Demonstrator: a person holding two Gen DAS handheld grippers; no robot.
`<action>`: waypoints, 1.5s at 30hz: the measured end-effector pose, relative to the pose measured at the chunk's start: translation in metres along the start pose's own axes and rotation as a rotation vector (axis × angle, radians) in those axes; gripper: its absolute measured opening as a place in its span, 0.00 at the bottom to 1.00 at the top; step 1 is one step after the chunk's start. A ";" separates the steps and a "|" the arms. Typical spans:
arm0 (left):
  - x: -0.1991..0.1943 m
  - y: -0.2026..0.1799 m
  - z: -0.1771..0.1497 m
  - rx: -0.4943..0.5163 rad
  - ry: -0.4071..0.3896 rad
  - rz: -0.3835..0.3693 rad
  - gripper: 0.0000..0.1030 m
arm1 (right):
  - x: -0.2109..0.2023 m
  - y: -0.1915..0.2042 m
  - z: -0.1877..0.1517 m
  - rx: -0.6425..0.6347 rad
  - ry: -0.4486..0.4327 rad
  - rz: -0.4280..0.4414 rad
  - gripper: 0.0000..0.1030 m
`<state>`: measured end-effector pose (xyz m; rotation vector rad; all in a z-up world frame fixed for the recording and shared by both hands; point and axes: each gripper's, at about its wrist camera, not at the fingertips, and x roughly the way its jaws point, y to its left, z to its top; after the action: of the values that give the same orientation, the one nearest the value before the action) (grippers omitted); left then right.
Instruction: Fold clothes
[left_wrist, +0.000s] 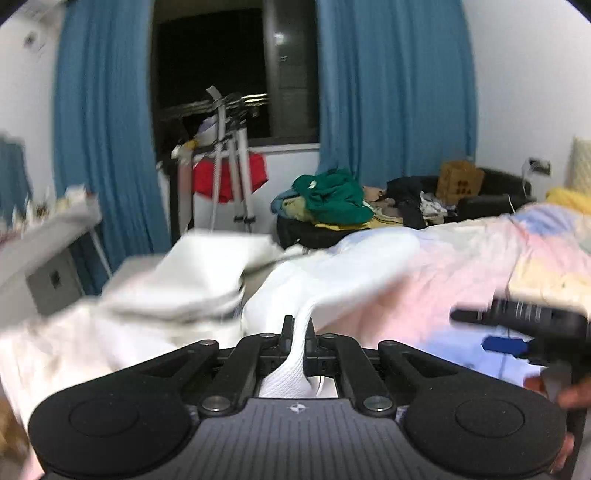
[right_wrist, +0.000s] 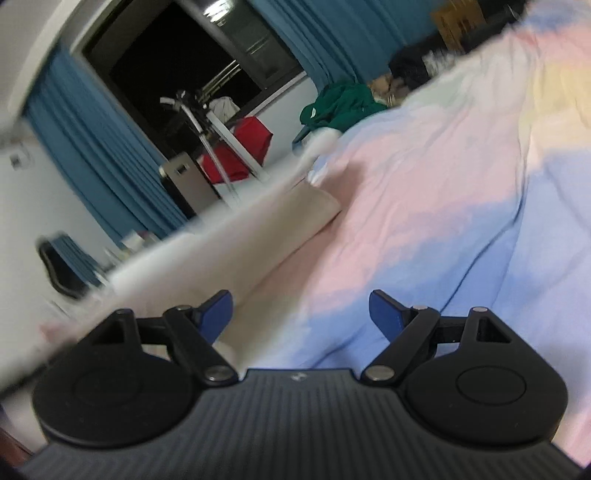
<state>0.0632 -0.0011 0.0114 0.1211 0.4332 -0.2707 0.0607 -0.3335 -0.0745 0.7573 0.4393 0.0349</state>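
A bedroom with blue curtains (left_wrist: 103, 122) around a dark window, and a bed (right_wrist: 424, 206) under a pastel pink, blue and yellow sheet, lies ahead of both grippers. Your left gripper (left_wrist: 298, 338), aimed slightly downward, has its jaws clamped together on a white ribbed garment (left_wrist: 332, 273) that stretches forward from them in a taut band and spreads over the bed. Your right gripper (right_wrist: 301, 314), rolled sideways, hangs over the sheet with its blue-padded jaws wide and nothing between them.
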 end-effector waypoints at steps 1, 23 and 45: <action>-0.004 0.005 -0.011 -0.044 0.009 -0.007 0.02 | -0.003 -0.004 0.001 0.044 0.007 0.023 0.82; 0.033 0.068 -0.065 -0.331 0.133 0.000 0.06 | 0.161 -0.079 0.046 0.299 0.190 -0.043 0.26; 0.041 0.009 -0.068 -0.197 0.114 -0.253 0.27 | -0.011 -0.106 0.113 0.243 -0.189 -0.214 0.05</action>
<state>0.0739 0.0097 -0.0672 -0.1123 0.5872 -0.4696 0.0824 -0.4875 -0.0691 0.9387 0.3457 -0.2927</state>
